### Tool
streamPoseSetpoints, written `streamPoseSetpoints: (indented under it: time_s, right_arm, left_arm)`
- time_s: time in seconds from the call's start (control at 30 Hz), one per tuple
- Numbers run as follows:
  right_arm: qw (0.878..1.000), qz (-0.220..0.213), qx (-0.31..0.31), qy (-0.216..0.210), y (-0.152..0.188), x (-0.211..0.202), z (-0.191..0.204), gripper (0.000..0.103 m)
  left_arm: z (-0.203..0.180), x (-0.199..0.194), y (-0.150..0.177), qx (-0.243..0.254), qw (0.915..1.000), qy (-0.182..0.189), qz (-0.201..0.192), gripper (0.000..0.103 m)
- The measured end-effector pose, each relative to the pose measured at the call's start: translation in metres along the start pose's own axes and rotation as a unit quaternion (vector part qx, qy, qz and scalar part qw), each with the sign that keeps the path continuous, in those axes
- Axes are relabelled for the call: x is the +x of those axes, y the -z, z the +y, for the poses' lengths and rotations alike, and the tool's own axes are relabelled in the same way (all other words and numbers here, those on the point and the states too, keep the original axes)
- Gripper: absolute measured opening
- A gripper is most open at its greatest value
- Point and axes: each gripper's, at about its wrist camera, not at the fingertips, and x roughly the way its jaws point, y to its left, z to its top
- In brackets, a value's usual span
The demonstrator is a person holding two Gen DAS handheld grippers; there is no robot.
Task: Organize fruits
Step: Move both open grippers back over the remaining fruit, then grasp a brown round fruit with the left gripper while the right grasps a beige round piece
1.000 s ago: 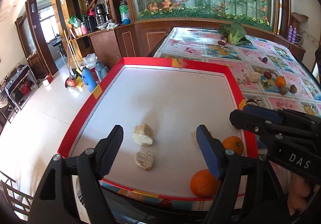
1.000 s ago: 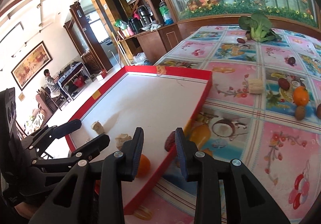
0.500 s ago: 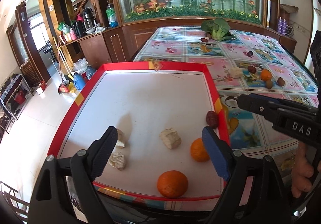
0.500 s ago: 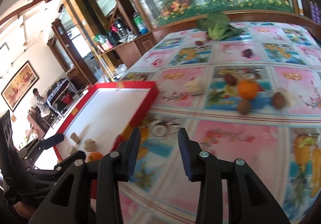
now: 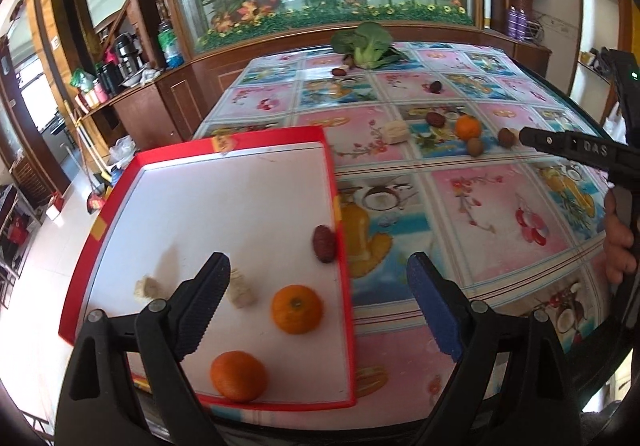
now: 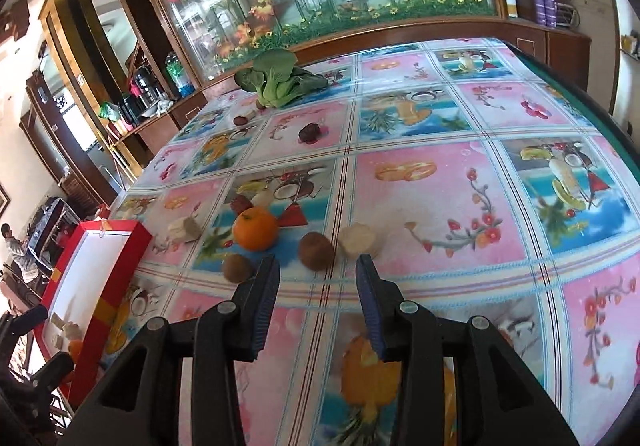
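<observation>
A red-rimmed white tray (image 5: 136, 174) holds two oranges (image 5: 296, 309), a dark red date (image 5: 324, 243) and pale chunks (image 5: 241, 289). My left gripper (image 5: 316, 302) is open and empty, low over the tray's right front corner. My right gripper (image 6: 318, 302) is open and empty, just short of a brown kiwi (image 6: 316, 250). Around that kiwi lie a second kiwi (image 6: 238, 268), an orange (image 6: 255, 233) and two pale chunks (image 6: 357, 241). In the left wrist view the right gripper's body (image 5: 580, 152) reaches toward that group (image 5: 468, 127).
Bok choy (image 6: 276, 80) and dark dates (image 6: 309, 133) lie farther back on the fruit-print tablecloth (image 6: 440, 186). The tray (image 6: 100, 270) sits at the table's left front corner. A wooden counter with bottles stands beyond the left edge. The table's right edge (image 6: 592, 102) drops off.
Both grippers swung right. The right gripper left the tray's edge, crossed the table and opened wider near the kiwis. The left gripper shifted from the tray's middle to its right rim.
</observation>
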Motion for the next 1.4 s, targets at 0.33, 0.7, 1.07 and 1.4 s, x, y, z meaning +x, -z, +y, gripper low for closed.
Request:
streamPoseSetpoints:
  time_s: [0.33, 0.7, 1.07, 1.4]
  right_arm:
    - [0.999, 0.014, -0.036, 0.028, -0.012, 0.023, 0.005, 0.037]
    - [0.999, -0.009, 0.016, 0.027, -0.029, 0.001, -0.043, 0.031]
    - [0.997, 0.034, -0.072, 0.019, -0.021, 0.012, -0.027, 0.03]
    - [0.99, 0.067, -0.115, 0.037, -0.017, 0.036, -0.01, 0.031]
  left_arm:
    - [-0.052, 0.011, -0.037, 0.045, 0.998, 0.044, -0.01, 0.09]
    - [-0.077, 0.046, -0.057, 0.05, 0.9967, 0.061, 0.018, 0.09]
    - [-0.103, 0.074, -0.082, 0.076, 0.9929, 0.089, 0.023, 0.09]
    - [-0.118, 0.099, -0.09, 0.083, 0.9877, 0.126, 0.041, 0.086]
